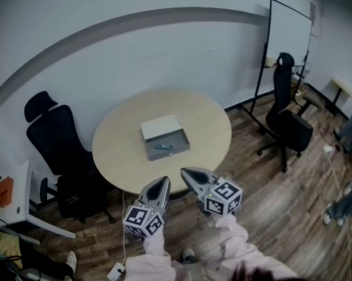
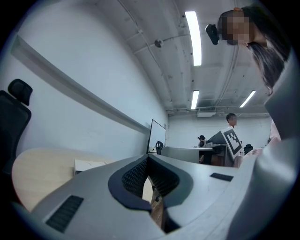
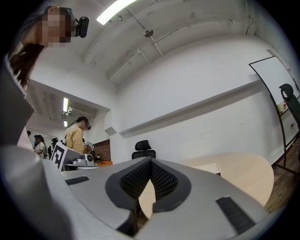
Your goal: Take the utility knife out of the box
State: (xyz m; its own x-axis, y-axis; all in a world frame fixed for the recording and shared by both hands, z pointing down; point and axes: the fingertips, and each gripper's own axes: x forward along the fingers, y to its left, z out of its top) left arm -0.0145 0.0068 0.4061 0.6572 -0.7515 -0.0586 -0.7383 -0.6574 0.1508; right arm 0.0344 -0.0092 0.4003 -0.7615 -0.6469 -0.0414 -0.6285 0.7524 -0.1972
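An open grey box lies in the middle of a round beige table, its lid folded back toward the wall. A small blue-grey utility knife rests on the box floor. My left gripper and right gripper hover side by side at the table's near edge, pointing level toward the box, both shut and empty. In the left gripper view its tips meet, with the box ahead to the left. The right gripper also shows closed tips, and the box sits ahead to the right.
A black office chair stands left of the table and another to the right near a whiteboard. A black bag sits under the table's left side. A white desk is at far left; people's legs at far right.
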